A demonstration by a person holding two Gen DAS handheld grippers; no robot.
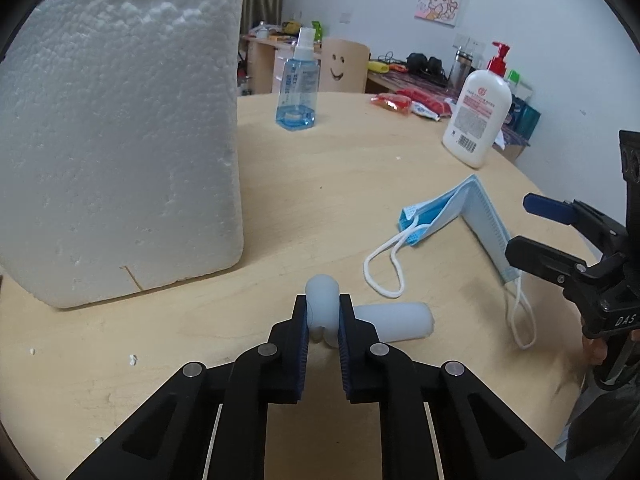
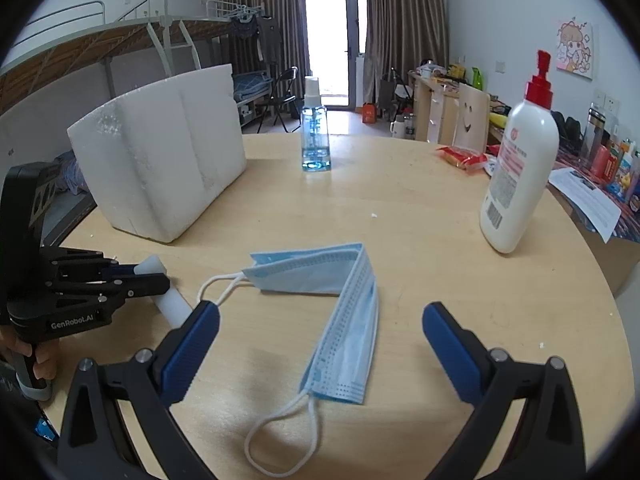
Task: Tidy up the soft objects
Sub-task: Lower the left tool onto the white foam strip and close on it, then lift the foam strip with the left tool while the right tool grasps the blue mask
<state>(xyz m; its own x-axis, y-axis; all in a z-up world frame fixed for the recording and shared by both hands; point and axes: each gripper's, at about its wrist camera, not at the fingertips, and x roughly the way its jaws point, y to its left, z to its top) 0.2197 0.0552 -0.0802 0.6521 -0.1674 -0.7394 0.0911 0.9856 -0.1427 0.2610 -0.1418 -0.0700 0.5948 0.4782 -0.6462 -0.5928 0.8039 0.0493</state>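
Two tools low over table (image 2: 440, 240); left tool (image 1: 323, 320) clamping foam tube (image 1: 392, 322); right tool (image 2: 320, 336) agape.

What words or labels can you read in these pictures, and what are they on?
"GenRobot.AI": on the left gripper body.
"DAS": on the right gripper body, partly cut off.
Lotion bottle: red logo, print and barcode, too small to read.
Spray bottle: vertical print, blurred.
Chair back: a smiley face, no words.

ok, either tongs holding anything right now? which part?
Left tongs are shut on the white bent foam tube, pinching it at the bend. Right tongs are open, empty, above the folded blue face mask.
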